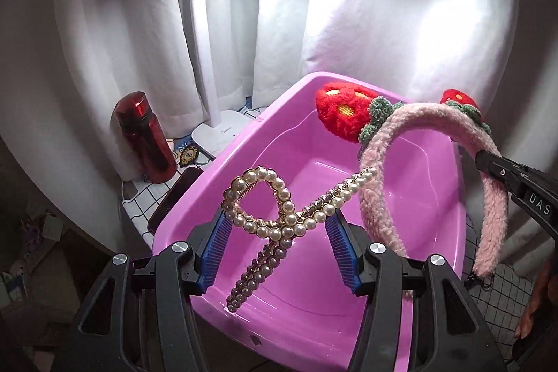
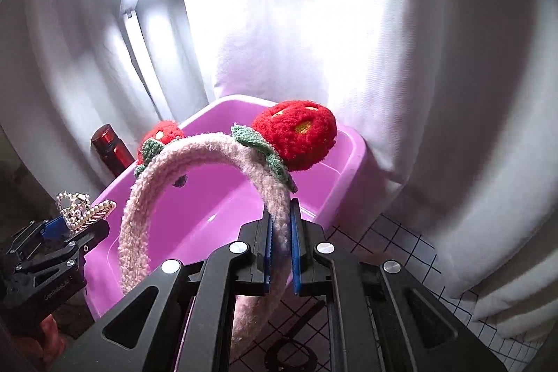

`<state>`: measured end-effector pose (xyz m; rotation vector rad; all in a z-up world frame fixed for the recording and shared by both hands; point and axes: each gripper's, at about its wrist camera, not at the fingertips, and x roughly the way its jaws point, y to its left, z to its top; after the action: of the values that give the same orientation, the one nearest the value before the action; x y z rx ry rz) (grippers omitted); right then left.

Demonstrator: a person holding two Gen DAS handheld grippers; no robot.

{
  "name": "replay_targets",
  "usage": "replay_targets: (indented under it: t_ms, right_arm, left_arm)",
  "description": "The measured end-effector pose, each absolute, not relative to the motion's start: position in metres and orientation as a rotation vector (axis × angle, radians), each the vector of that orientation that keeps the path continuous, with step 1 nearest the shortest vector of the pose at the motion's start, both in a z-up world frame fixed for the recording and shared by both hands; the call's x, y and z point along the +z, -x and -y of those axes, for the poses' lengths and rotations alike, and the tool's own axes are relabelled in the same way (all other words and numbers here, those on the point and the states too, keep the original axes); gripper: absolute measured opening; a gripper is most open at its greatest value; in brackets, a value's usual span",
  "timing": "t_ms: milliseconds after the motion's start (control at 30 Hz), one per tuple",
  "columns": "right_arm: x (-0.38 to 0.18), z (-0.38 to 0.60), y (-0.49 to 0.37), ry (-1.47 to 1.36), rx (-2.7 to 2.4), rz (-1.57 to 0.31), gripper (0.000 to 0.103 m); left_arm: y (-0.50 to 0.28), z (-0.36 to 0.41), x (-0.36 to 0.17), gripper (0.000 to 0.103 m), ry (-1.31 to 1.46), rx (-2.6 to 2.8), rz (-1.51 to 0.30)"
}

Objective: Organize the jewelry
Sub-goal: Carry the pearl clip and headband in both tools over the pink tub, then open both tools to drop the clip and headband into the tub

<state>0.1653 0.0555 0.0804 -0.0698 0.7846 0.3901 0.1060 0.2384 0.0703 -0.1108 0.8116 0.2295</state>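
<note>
My left gripper (image 1: 279, 229) is shut on a pearl hair clip (image 1: 279, 215), held by its sides above the near end of a pink plastic tub (image 1: 240, 159). The clip's tail hangs down between the blue pads. My right gripper (image 2: 280, 232) is shut on one side of a fluffy pink headband (image 2: 139, 218) with two red knitted strawberries (image 2: 296, 138), held upright over the tub (image 2: 341, 173). The headband also shows in the left wrist view (image 1: 376, 162), with the right gripper's finger (image 1: 505, 176) on it. The pearl clip shows at the left of the right wrist view (image 2: 83, 208).
A red water bottle (image 1: 146, 135) and a white lamp base (image 1: 223, 131) stand left of the tub on a grid-pattern cloth (image 1: 143, 201). A dark phone-like slab (image 1: 174, 197) lies beside the tub. White curtains (image 1: 383, 23) hang behind. Grid cloth extends right of the tub (image 2: 401, 243).
</note>
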Motion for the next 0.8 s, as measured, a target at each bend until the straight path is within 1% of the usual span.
replay_targets:
  t_ms: [333,667,700,733,767,800]
  right_arm:
    - [0.040,-0.111,-0.203,0.193,0.384,-0.910,0.009]
    - [0.023,-0.123,-0.218,0.222,0.343,-0.958,0.011]
    - [0.023,-0.124,-0.218,0.219,0.347,-0.960,0.016]
    - [0.024,-0.125,-0.218,0.223,0.342,-0.963,0.029]
    - [0.025,-0.124,-0.218,0.228,0.331,-0.958,0.037]
    - [0.027,-0.124,-0.217,0.230,0.321,-0.944,0.050]
  left_arm:
    - [-0.135,-0.269,0.030,0.053,0.132,0.259,-0.944]
    - [-0.149,-0.274,0.015,0.054,0.109,0.267,-1.010]
    - [-0.150,-0.273,0.015,0.055,0.102,0.266,-1.010]
    - [-0.150,-0.272,0.015,0.055,0.091,0.271,-1.009]
    - [-0.151,-0.271,0.016,0.059,0.079,0.277,-1.005]
    - [-0.151,-0.271,0.017,0.065,0.080,0.265,-1.005]
